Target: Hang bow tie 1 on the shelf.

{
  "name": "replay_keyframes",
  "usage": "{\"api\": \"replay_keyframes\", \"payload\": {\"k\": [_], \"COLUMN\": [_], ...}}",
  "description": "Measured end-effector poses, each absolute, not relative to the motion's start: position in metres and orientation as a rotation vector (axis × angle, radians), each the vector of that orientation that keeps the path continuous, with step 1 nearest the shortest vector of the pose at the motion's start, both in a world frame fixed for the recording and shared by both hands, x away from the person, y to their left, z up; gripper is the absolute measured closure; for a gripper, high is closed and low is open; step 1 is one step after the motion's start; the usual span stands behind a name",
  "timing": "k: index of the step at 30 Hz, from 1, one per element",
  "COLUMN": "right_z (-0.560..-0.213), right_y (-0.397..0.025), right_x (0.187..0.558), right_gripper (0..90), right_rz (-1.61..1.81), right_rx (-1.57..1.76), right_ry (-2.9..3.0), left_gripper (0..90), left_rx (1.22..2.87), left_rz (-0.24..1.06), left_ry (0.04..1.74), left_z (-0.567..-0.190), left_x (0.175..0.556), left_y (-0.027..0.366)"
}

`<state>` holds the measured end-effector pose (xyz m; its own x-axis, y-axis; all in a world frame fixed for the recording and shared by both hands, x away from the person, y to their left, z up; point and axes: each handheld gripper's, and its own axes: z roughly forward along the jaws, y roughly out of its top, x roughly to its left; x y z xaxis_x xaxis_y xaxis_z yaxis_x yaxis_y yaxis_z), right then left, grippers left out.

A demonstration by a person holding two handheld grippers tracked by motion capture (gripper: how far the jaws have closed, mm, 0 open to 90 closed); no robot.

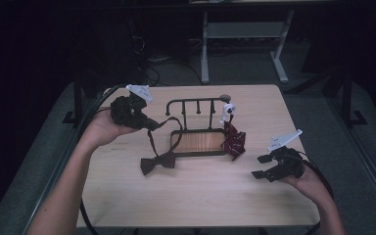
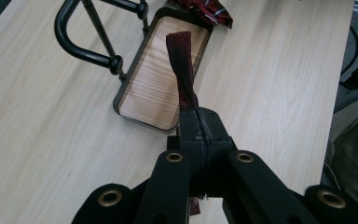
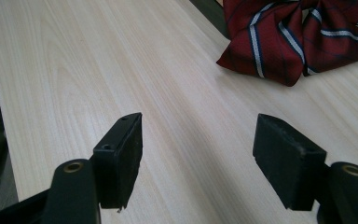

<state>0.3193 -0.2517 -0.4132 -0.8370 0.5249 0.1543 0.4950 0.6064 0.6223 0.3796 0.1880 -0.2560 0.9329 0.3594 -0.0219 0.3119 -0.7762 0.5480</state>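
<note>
A dark maroon bow tie lies on the table left of the stand, its strap rising to my left gripper. That gripper is shut on the strap, whose free end sticks up past the jaws. A black rack with a wooden base stands mid-table. A red striped bow tie hangs from the rack's right end and rests against the base; it lies ahead of my right gripper as red striped cloth. My right gripper is open and holds nothing, low at the table's right.
A white clip sits on the rack's right end above the striped tie. The rack's black rail curves over the wooden base. Grey floor and a white desk frame lie beyond the far edge.
</note>
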Motion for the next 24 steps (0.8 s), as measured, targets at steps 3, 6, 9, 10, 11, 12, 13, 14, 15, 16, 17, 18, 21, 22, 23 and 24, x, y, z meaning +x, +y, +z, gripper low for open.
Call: {"api": "replay_keyframes", "payload": {"k": [3,6,9,10,11,12,13,14,15,16,17,18,21,22,23,24], "right_z": [-0.413,-0.412,-0.412,-0.412,-0.412,-0.412,-0.412,-0.412,-0.412,-0.411,-0.411,-0.411,-0.411,-0.411,-0.411,-0.411], "right_y": [-0.253,-0.253,-0.254,-0.254,-0.254,-0.254,-0.254,-0.254,-0.254,-0.255,-0.255,-0.255,-0.255,-0.255,-0.255,-0.255], "right_x": [0.319,0.319,0.319,0.319,0.319,0.319,0.319,0.319,0.319,0.318,0.318,0.318,0.318,0.318,0.318,0.318], "right_gripper": [32.8,32.8,32.7,32.7,32.7,32.7,32.7,32.7,32.7,32.7,32.7,32.7,32.7,32.7,32.7,32.7], "right_rz": [1.062,1.059,1.06,1.06,1.059,1.059,1.06,1.059,1.059,1.061,1.061,1.061,1.06,1.06,1.06,1.06], "right_rx": [0.876,0.881,0.887,0.887,0.892,0.892,0.888,0.887,0.887,0.892,0.893,0.893,0.887,0.887,0.886,0.892], "right_ry": [2.771,2.77,2.768,2.768,2.767,2.767,2.764,2.764,2.764,2.763,2.764,2.764,2.765,2.765,2.765,2.764], "left_gripper": [89.7,89.7,89.7,89.7,89.7,89.7,89.7,89.7,89.7,89.7,89.7,89.7,89.7,89.7,89.7,89.7], "left_rx": [2.536,2.538,2.544,2.544,2.547,2.547,2.55,2.552,2.552,2.549,2.553,2.553,2.556,2.556,2.553,2.558], "left_rz": [0.115,0.116,0.122,0.122,0.126,0.126,0.132,0.132,0.132,0.132,0.137,0.137,0.133,0.133,0.128,0.13], "left_ry": [0.483,0.493,0.502,0.502,0.509,0.509,0.515,0.52,0.52,0.526,0.533,0.533,0.549,0.549,0.568,0.563], "left_z": [-0.254,-0.253,-0.251,-0.251,-0.25,-0.25,-0.25,-0.25,-0.25,-0.249,-0.249,-0.249,-0.25,-0.25,-0.251,-0.251], "left_x": [0.384,0.386,0.39,0.39,0.391,0.391,0.393,0.394,0.394,0.395,0.397,0.397,0.402,0.402,0.402,0.404], "left_y": [0.188,0.188,0.187,0.187,0.187,0.187,0.186,0.186,0.186,0.186,0.186,0.186,0.186,0.186,0.186,0.186]}}
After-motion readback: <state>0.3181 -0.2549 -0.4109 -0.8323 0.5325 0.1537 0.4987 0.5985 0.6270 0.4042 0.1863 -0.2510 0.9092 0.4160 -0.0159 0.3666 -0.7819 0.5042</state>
